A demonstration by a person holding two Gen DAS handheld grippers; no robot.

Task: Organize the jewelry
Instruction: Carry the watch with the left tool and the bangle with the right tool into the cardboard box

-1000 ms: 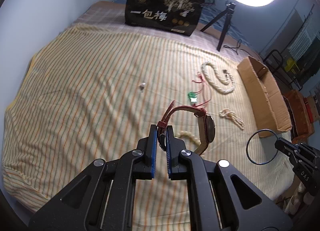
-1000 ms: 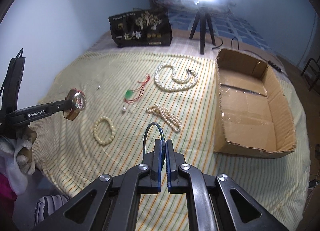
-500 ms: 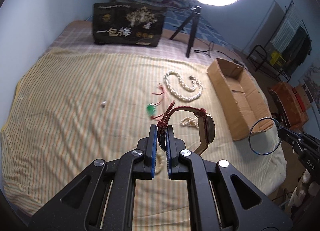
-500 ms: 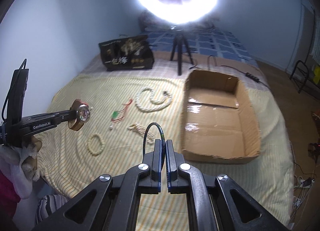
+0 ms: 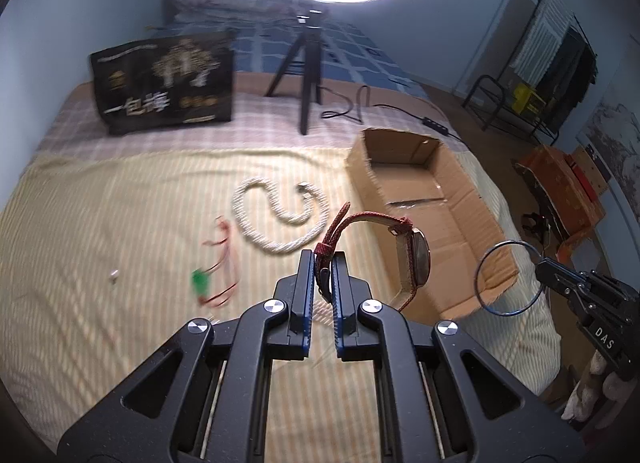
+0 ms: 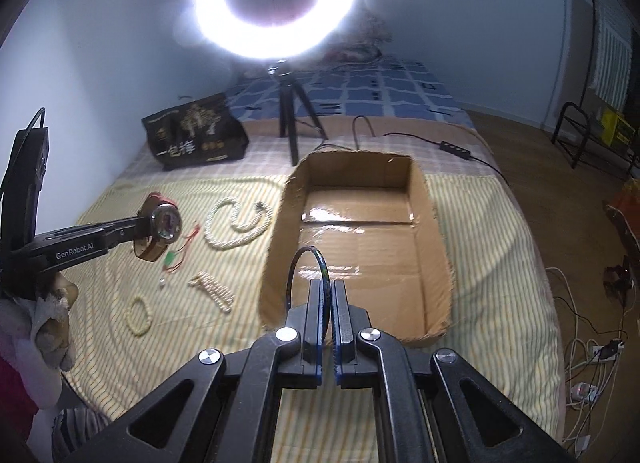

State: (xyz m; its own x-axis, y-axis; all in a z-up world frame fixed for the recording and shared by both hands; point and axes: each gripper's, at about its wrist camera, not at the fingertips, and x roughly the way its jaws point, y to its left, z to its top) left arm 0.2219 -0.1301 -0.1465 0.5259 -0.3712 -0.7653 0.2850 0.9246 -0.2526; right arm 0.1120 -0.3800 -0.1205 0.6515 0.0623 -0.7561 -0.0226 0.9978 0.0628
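1. Left wrist view: the left gripper [image 5: 322, 269] jaws clamp a red-strapped watch [image 5: 416, 259] in the air, beside one cardboard box [image 5: 472, 199]; one white rope necklace [image 5: 280, 215] lies on the bed [image 5: 100, 223]
2. Right wrist view: the right gripper [image 6: 328, 295] jaws pinch one thin dark bangle [image 6: 308, 263] above the box's near end; one bead bracelet [image 6: 138, 313] lies on the bed

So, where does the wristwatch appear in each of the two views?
Left wrist view: the wristwatch is right of centre, its strap pinched in the left claw.
Right wrist view: the wristwatch is at the left edge, held up above the bedsheet.
Shared landmark: the cardboard box, to the right of the watch in both.
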